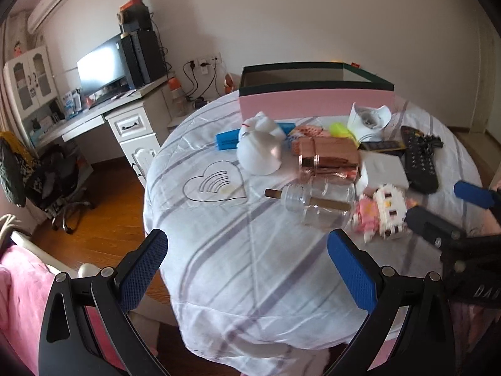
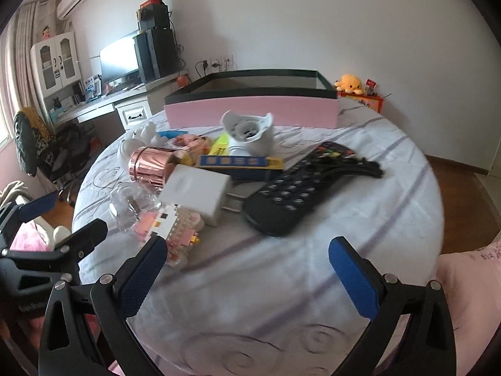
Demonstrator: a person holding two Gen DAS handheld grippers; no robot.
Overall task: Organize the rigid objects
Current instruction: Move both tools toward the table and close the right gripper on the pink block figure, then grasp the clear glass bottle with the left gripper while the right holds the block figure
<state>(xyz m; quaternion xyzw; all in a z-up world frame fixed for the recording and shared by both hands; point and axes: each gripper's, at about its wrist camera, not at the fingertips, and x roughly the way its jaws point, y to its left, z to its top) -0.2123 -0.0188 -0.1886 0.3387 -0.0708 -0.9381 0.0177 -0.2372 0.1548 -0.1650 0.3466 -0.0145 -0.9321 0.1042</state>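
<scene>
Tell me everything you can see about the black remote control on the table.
The black remote control is a long, flat, dark handset, plastic by its look, with rows of small dark buttons on its upper face and a few coloured ones at its far end. It lies flat, face up, on the white striped cloth, slanting away from the camera. A dark strip-like object lies across its far part. The prongs of the white adapter point toward its near end; whether they touch is unclear. Neither tool touches it.

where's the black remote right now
The black remote lies on the round table's right side in the right wrist view, beside the white charger, before the pink box.
</scene>
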